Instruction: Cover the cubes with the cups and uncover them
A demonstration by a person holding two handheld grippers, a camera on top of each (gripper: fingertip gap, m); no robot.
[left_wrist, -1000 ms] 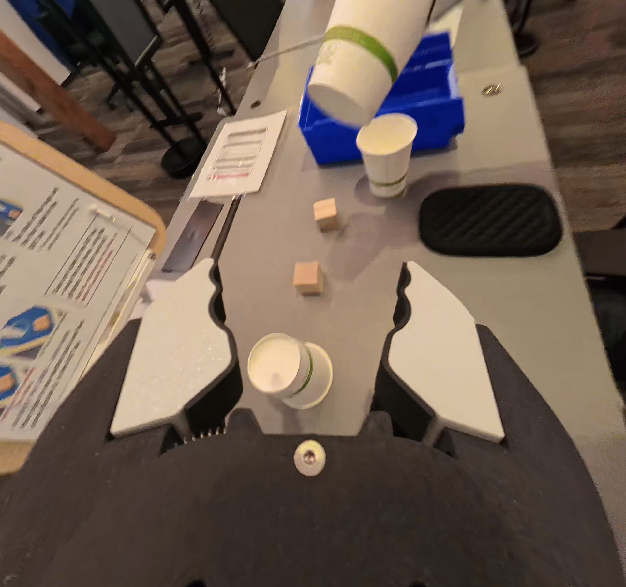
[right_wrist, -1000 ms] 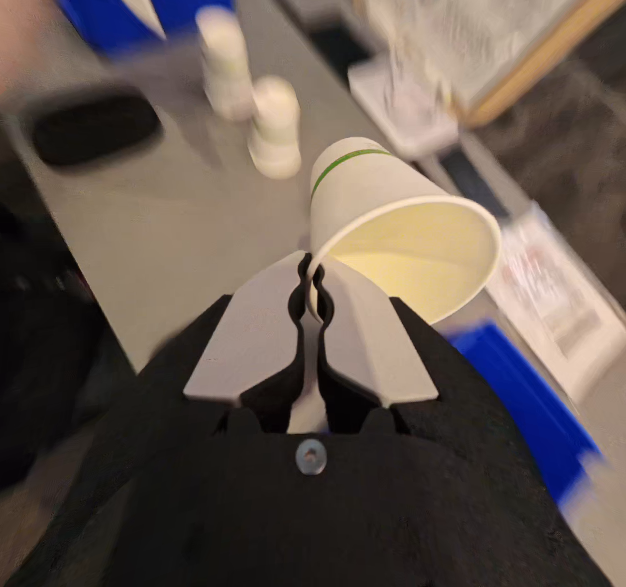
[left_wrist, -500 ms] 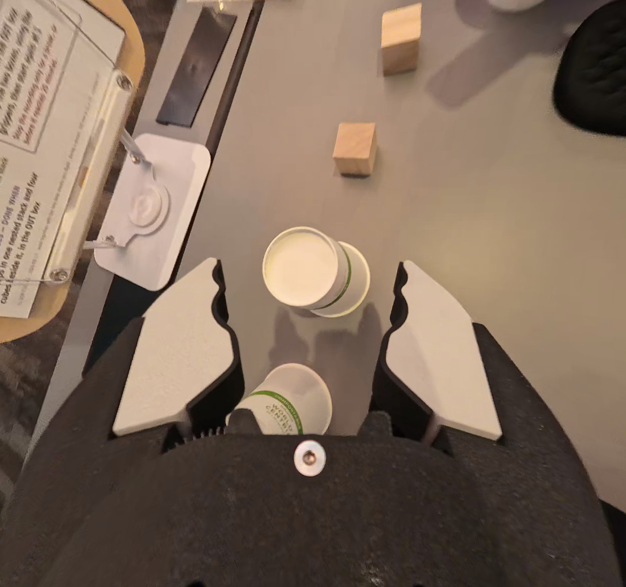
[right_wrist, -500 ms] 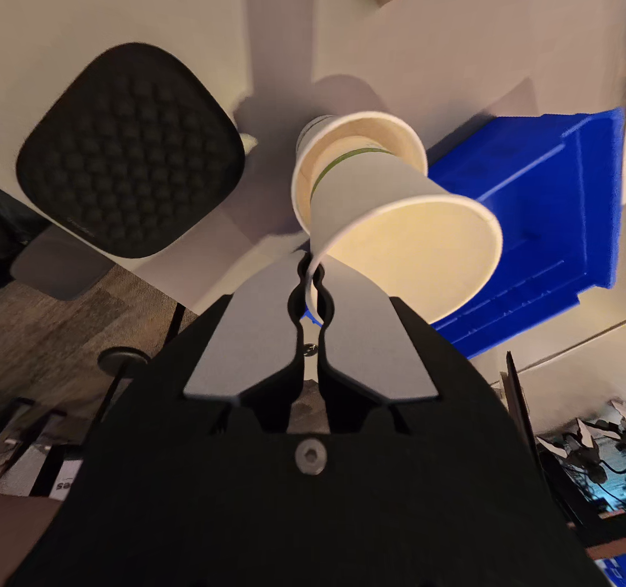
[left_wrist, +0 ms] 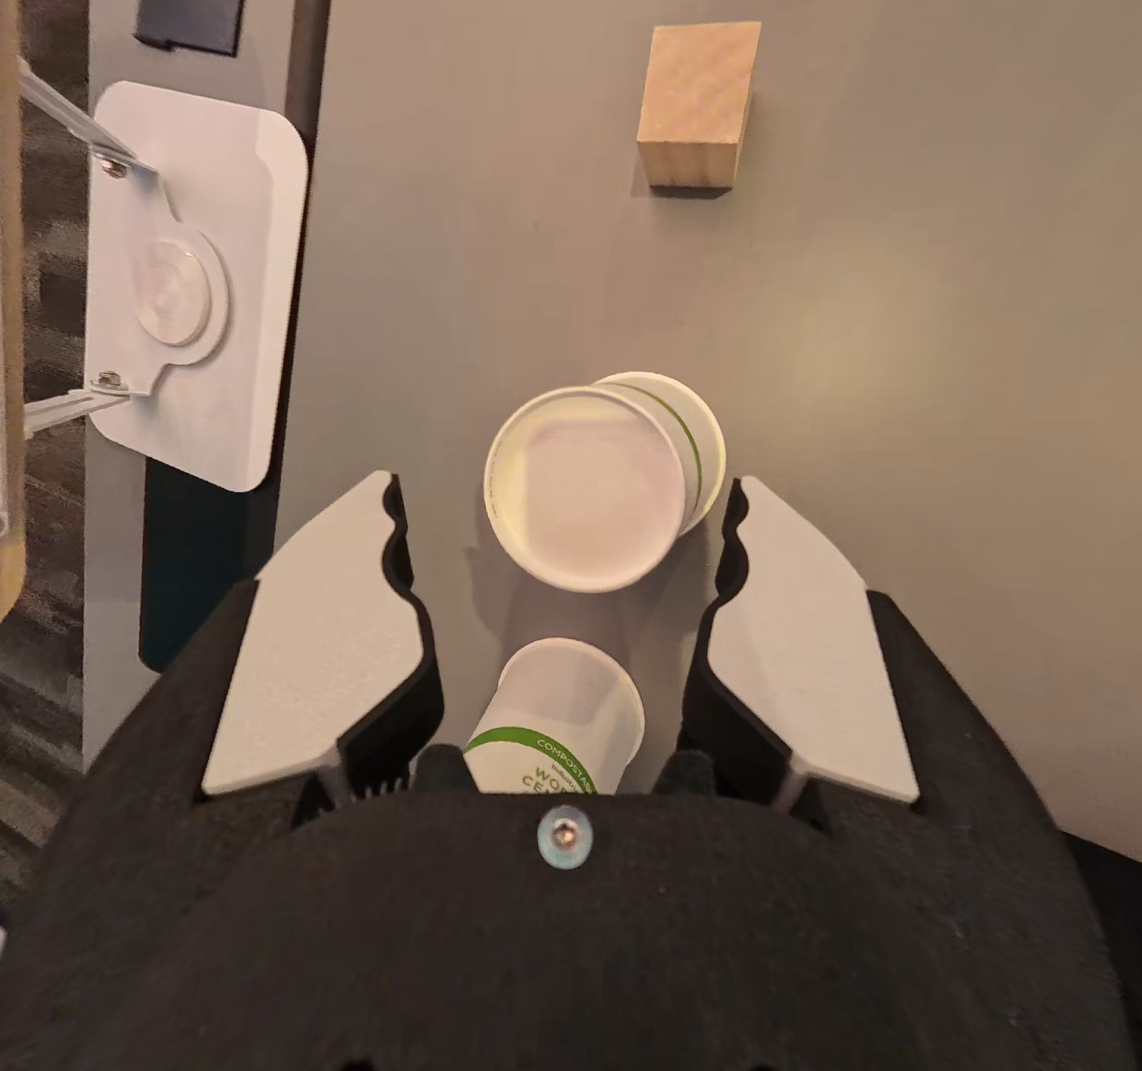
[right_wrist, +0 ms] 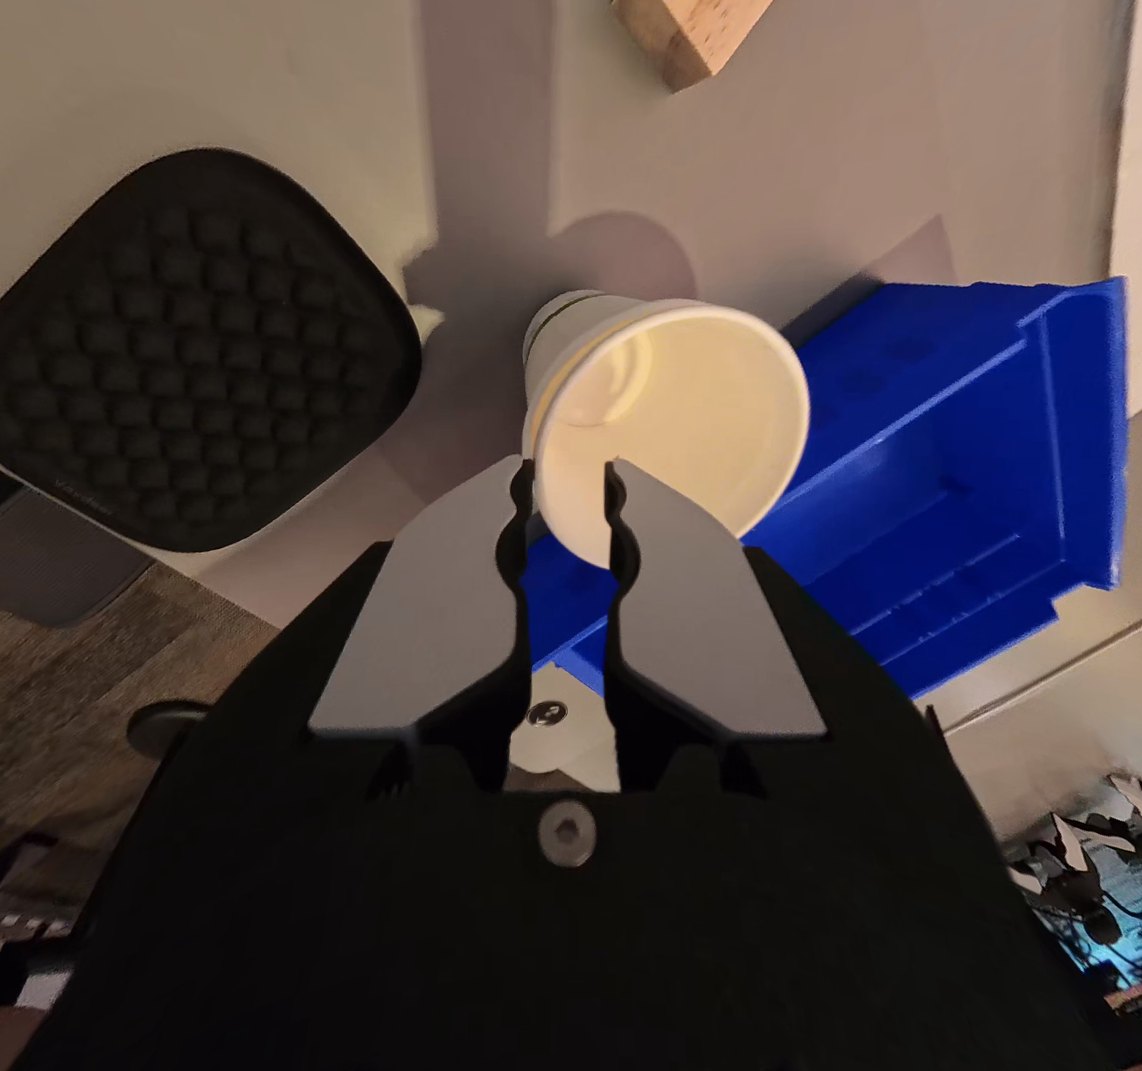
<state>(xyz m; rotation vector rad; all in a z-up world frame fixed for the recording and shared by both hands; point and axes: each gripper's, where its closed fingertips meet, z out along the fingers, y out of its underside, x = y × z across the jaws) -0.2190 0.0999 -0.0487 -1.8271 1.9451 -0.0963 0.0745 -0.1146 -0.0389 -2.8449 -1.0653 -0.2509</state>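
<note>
Now your left gripper [left_wrist: 565, 541] hangs wide open, empty, over the upturned cup [left_wrist: 587, 485]; drop straight, squeeze gently. Wooden cube [left_wrist: 698, 99] sits at twelve o'clock.

Colour rundown: both upside-down cups are white with a thin green band, one at centre [left_wrist: 596, 482], one at 6 o'clock [left_wrist: 559, 717]. Cube at 1 o'clock [left_wrist: 698, 102] is pale tan wood on a plain grey table [left_wrist: 896, 362]. Right side: cream-inside white cup [right_wrist: 670, 417], bright blue bin [right_wrist: 964, 473] at 3 o'clock, black honeycomb-patterned pad [right_wrist: 185, 349] at 9.
</note>
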